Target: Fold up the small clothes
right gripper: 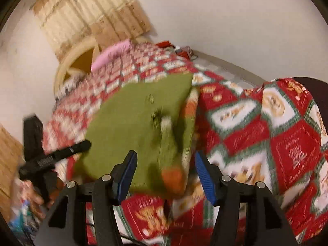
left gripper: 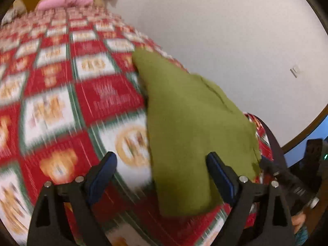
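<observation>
**Spotter:** Your left gripper (left gripper: 162,164) is nearest the lens, fingers spread wide with nothing between the pads. The green garment (left gripper: 190,127) lies just ahead, partly between the fingers and running past the right one, flat on the red patchwork tablecloth (left gripper: 61,102).

**Operator:** And the other side?

**Spotter:** Your right gripper (right gripper: 165,164) also stands apart and empty. Straight ahead of its tips the same garment (right gripper: 133,119) shows an orange-and-white striped part (right gripper: 189,110) at its right side; the blur hides whether that is trim or a second layer.

**Operator:** How will it behave?

**Spotter:** I'd judge it light, soft knit that droops and bunches, with no stiffness. Pinch near a corner or hem edge, both layers together, and keep it low so it drapes instead of swinging.
</observation>
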`<state>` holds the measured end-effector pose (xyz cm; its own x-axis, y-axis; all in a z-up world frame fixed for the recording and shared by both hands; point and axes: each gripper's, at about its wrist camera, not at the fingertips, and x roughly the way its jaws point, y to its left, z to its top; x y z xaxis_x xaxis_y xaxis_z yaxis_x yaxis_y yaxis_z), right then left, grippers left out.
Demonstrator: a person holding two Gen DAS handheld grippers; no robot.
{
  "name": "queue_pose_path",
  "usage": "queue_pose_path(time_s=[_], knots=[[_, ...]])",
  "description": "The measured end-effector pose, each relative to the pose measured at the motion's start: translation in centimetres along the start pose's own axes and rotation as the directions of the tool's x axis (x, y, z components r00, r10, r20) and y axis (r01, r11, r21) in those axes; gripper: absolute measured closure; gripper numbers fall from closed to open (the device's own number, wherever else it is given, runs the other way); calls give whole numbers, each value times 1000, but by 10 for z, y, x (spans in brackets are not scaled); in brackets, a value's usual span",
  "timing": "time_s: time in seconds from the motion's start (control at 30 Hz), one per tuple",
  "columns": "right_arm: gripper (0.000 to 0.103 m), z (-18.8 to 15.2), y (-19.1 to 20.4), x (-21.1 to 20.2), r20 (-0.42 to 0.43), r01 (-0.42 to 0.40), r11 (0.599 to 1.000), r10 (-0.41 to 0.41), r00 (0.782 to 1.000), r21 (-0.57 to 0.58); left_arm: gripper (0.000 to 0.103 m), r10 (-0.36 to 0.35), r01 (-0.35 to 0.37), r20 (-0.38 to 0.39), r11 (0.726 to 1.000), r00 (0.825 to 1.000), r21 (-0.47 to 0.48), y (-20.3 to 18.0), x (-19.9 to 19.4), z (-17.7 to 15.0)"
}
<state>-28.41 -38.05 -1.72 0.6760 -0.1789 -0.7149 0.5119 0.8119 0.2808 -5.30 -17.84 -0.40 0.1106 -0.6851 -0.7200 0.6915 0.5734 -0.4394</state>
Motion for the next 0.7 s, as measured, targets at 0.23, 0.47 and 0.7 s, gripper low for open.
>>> queue_pose_path(time_s=[0.23, 0.47, 0.7], knots=[[49, -15, 7, 30, -77, -11, 999, 15, 997, 43, 22, 94, -95, 15, 993, 995, 71, -24, 4, -12], [74, -10, 14, 19, -101, -76, 987, 91, 991, 142, 68, 134, -130, -24, 985, 991, 113, -47, -12, -10], [78, -14, 3, -6, -83, -158, 964, 179, 980, 215, 68, 245, -242, -3, 959, 970, 149, -49, -31, -11]])
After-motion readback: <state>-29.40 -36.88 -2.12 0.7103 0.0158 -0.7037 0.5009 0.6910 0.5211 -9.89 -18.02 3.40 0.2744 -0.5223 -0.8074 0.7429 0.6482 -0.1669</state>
